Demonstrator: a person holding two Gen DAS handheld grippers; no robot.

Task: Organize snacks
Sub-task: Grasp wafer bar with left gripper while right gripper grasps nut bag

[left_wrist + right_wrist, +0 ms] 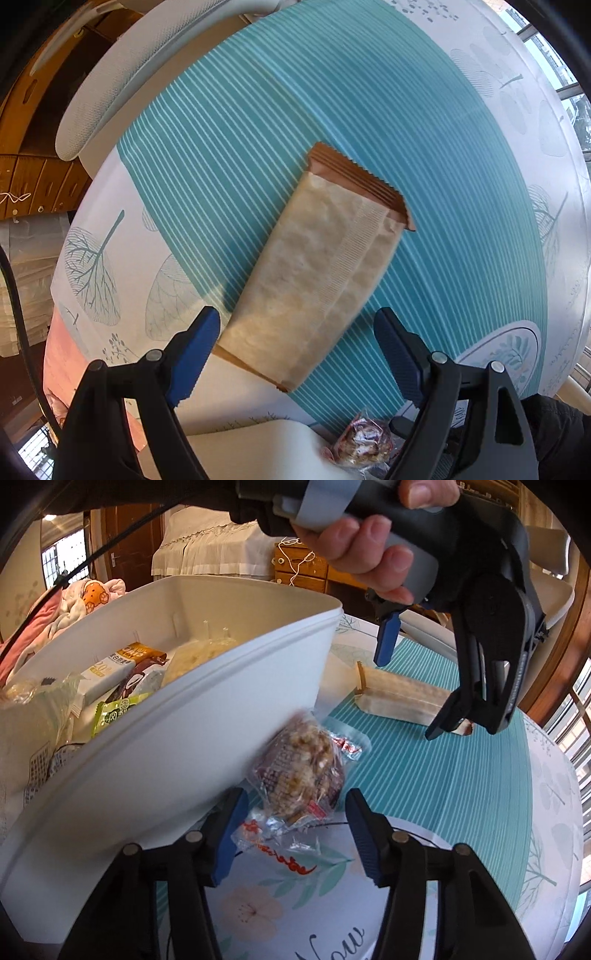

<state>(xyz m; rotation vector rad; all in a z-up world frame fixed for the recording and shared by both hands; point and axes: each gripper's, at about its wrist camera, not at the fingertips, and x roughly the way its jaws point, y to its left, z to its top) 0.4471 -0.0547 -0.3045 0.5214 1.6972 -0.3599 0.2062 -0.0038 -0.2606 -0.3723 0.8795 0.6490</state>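
A long beige snack bar with brown crimped ends (317, 266) lies on the teal striped tablecloth (369, 110). My left gripper (295, 354) is open, hovering over the bar's near end, jaws either side, not touching. A clear-wrapped nut cake (301, 771) lies on the cloth against the white bin (166, 757); it also shows in the left wrist view (365, 443). My right gripper (295, 834) is open, its jaws straddling the cake. The left gripper (410, 698), held by a hand, hangs above the bar (402, 698) in the right wrist view.
The white bin's rim (258, 638) stands at the left, holding several wrapped snacks (110, 679). A white chair (122, 85) stands beyond the round table. Wooden drawers (303, 568) and a bed lie behind. The table edge (580, 184) curves at the right.
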